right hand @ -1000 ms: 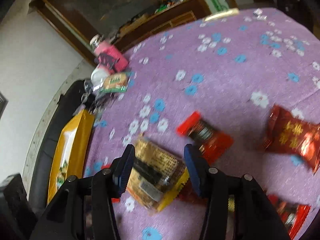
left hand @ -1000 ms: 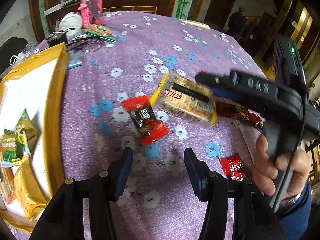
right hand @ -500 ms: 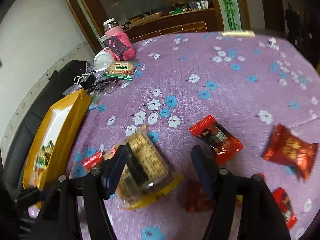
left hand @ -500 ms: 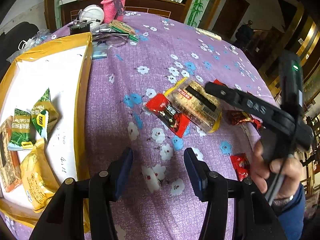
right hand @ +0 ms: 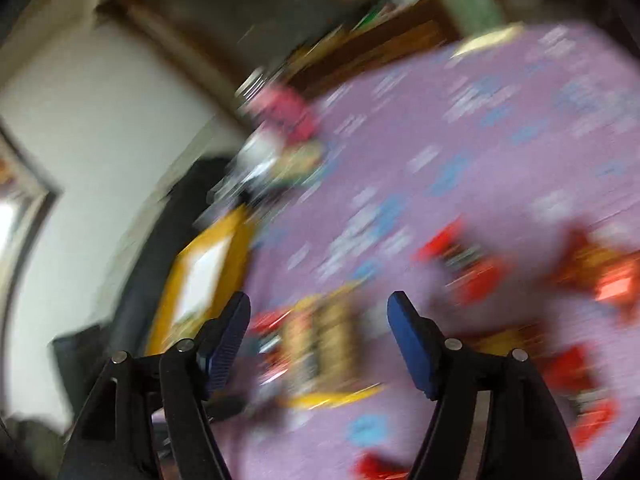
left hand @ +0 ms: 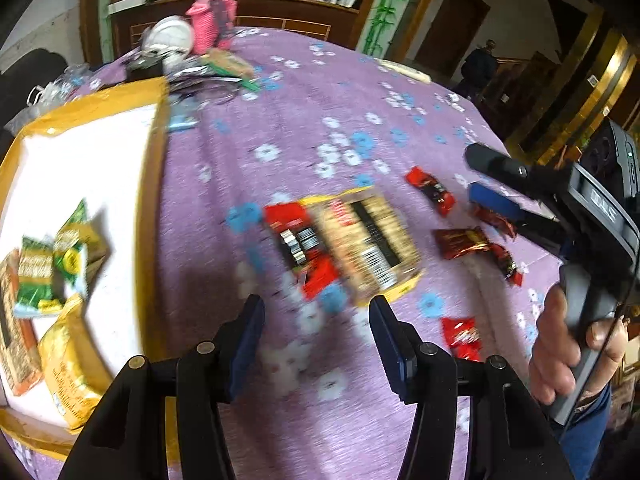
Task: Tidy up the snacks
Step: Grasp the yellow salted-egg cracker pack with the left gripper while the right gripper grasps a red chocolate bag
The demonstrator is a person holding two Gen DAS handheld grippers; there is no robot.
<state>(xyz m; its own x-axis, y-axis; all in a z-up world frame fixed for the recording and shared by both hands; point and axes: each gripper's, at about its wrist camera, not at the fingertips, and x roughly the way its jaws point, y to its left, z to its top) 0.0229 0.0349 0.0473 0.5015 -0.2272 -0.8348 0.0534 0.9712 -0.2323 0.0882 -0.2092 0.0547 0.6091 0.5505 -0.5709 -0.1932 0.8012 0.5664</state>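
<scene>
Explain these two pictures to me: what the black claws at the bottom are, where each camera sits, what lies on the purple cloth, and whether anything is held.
There is no robot here. A person holds a hand-operated left gripper and right gripper; each carries a camera looking out along its blue-padded jaws. The left view also shows the right gripper from the side, in the person's hand. On the flowered cloth lie a cracker pack, red candies and a yellow tray with green and yellow packets. The right view is blurred. Nothing is held: both jaws stand open, and the right ones have just been opening, with the cracker pack lying on the cloth beyond them.
</scene>
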